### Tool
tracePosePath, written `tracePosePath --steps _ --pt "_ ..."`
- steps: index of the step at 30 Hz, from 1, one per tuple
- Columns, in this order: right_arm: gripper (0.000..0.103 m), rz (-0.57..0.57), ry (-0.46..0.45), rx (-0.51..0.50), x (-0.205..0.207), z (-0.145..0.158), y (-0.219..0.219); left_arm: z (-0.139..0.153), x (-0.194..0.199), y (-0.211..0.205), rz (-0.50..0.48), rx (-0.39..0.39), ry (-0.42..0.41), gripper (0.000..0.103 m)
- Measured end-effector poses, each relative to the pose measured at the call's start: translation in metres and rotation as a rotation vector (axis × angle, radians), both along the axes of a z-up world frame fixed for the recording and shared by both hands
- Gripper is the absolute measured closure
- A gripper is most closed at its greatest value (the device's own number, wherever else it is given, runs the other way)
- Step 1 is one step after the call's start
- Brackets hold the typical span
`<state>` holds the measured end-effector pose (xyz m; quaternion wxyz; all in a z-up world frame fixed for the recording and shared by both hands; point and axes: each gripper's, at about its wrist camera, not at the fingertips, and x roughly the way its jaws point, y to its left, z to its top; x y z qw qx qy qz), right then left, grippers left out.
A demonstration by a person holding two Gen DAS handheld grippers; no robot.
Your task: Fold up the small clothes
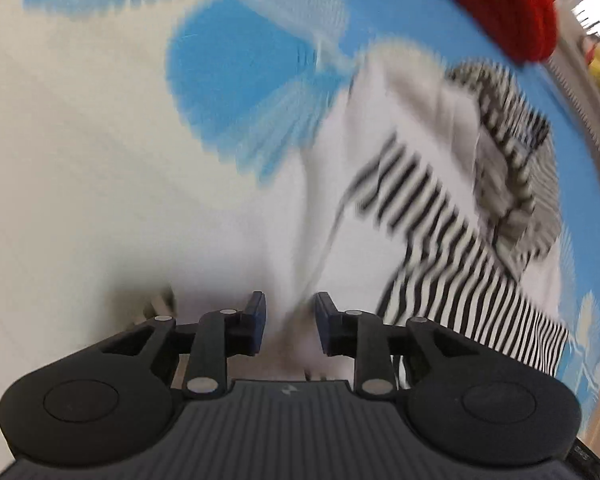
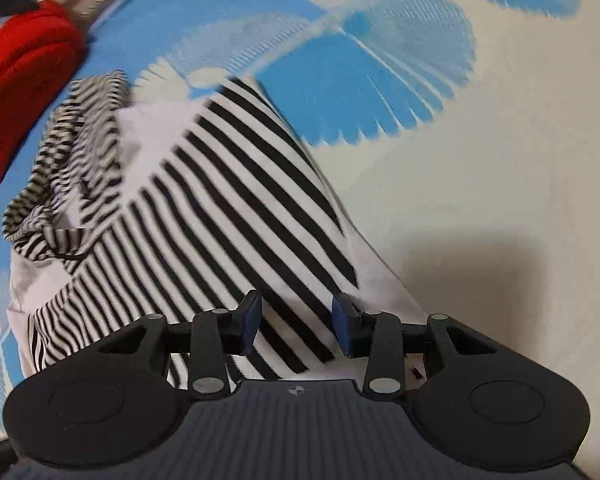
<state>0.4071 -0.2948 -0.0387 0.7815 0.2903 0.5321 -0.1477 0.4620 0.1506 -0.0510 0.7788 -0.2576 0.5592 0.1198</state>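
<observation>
Left gripper (image 1: 289, 322) & right gripper (image 2: 296, 322): jaws part-spread, pinching nothing, both hovering over black/white striped garment (image 2: 236, 200) lying on blue-and-cream patterned sheet (image 2: 500, 180); red knit item (image 2: 16, 92) beside it.

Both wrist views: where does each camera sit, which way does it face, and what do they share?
Left wrist: on the left claw, facing steeply down at the white part of the striped garment on the blue-and-cream sheet; only its own open fingers show.
Right wrist: on the right claw, facing steeply down at the garment's stripes; only its own open fingers show.
Shared: the garment, the sheet and a red knit at the far edge.
</observation>
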Motion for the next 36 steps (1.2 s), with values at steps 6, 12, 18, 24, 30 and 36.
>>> tracePosePath --steps 6,12,18,24,30,36 --pt "0.058 0.061 -0.033 -0.036 0.004 0.009 0.008 -0.004 0.008 0.019 -0.008 -0.011 -0.032 0.073" --pt "0.058 0.075 0.000 -0.013 0.005 0.001 0.013 -0.016 0.012 -0.004 -0.151 0.010 -0.015 0.072" --pt "0.057 0.100 0.007 -0.012 0.008 -0.001 0.020 -0.015 0.011 -0.015 -0.232 0.070 -0.039 0.103" --pt "0.056 0.105 0.009 -0.017 0.009 -0.001 0.022 0.009 0.008 -0.011 -0.200 0.228 -0.084 0.103" --pt "0.056 0.089 0.041 0.002 0.009 -0.009 0.016 0.009 0.010 -0.042 -0.402 0.056 -0.093 0.093" --pt "0.056 0.085 0.036 -0.025 0.008 -0.003 0.012 0.005 0.009 -0.051 -0.418 0.108 -0.052 0.089"
